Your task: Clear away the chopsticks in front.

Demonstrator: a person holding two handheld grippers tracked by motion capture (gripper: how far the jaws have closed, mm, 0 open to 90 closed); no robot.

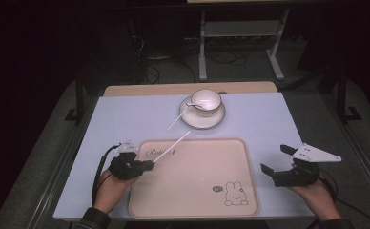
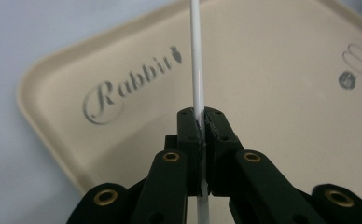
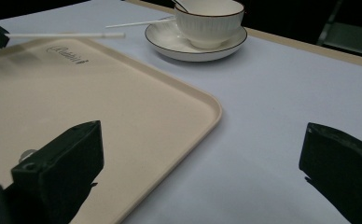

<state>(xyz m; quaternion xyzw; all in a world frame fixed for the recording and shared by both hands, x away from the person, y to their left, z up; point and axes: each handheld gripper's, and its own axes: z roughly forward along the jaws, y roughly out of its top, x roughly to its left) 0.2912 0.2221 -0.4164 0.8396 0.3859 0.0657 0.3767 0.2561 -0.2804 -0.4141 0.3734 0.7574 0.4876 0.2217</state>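
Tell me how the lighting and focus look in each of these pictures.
High view: the table is lit, the room behind nearly black. Left gripper view: the stick and tray lettering are slightly soft. Right gripper view: the near fingers are blurred dark shapes, while the cup is sharper.

One beige rabbit-print tray (image 1: 197, 181), one white cup (image 1: 206, 100), one saucer (image 1: 202, 119), one spoon (image 1: 191, 104), two thin white sticks (image 1: 171, 148) and two handheld grippers (image 1: 147, 165).
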